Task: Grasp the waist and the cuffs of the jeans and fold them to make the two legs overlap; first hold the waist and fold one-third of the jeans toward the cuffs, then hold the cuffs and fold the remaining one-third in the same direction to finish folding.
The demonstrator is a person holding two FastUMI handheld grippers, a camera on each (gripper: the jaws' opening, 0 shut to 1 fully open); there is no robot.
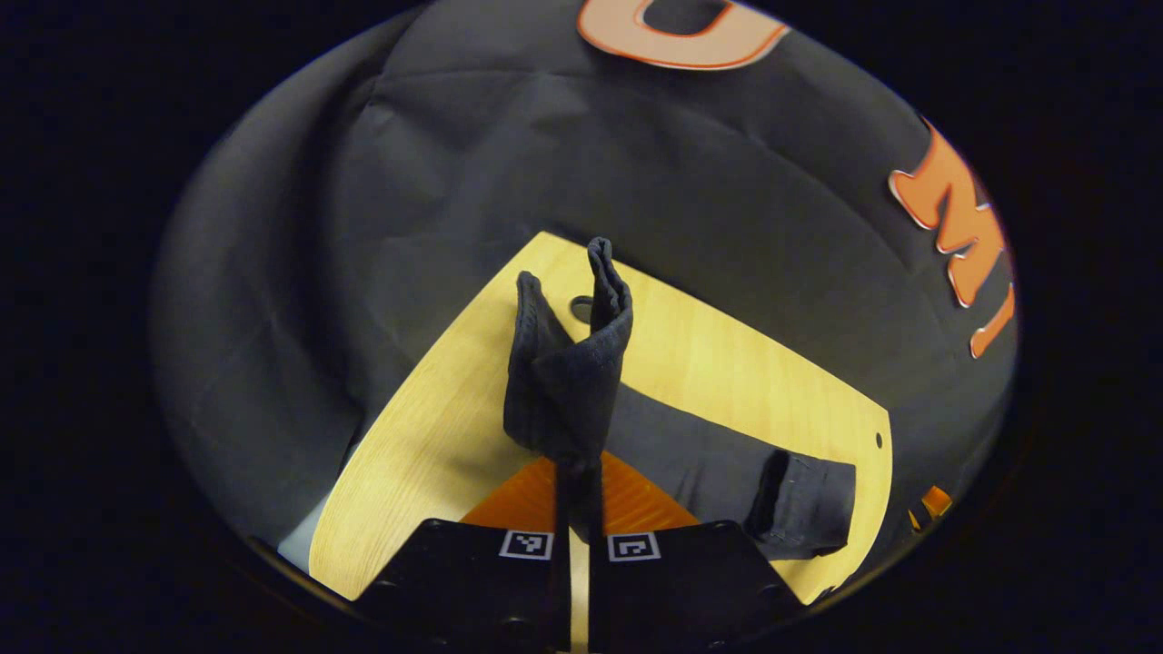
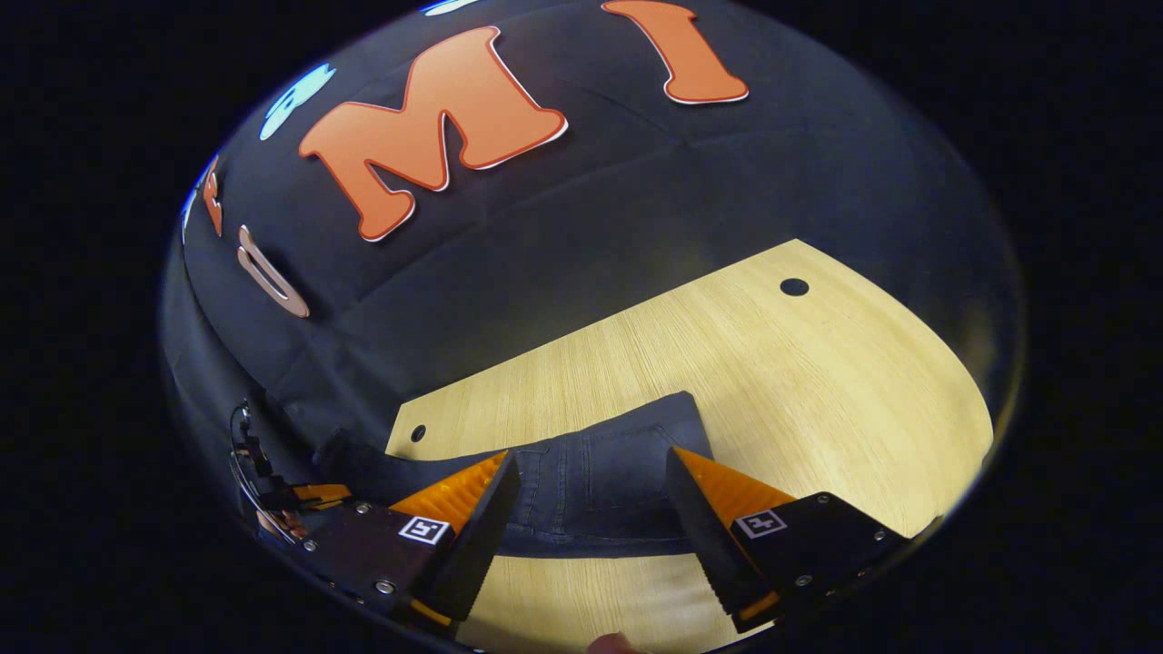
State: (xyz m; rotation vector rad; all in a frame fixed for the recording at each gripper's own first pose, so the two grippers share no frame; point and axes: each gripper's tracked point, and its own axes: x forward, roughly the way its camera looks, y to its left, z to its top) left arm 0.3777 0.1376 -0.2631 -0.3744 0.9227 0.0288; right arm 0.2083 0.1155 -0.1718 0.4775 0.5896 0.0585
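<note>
Dark jeans [image 1: 690, 454] lie stretched across a light wooden table [image 1: 727, 363]. My left gripper [image 1: 579, 472] is shut on one end of them, and a bunch of the fabric [image 1: 568, 363] stands up from between its fingers, lifted off the table. The far end of the jeans [image 1: 804, 504] lies flat near the table's right edge. In the right gripper view, the stitched end of the jeans [image 2: 591, 495] lies on the table [image 2: 727, 345]. My right gripper [image 2: 591, 463] is open, one finger at each side of that end, not pressing on it.
The table has small round holes [image 2: 793, 287] near its corners. The black cloth wall [image 1: 545, 163] hangs close behind its back edge. Something with wires [image 2: 263, 490] shows at the far left in the right gripper view. A fingertip [image 2: 613, 645] peeks in at the bottom.
</note>
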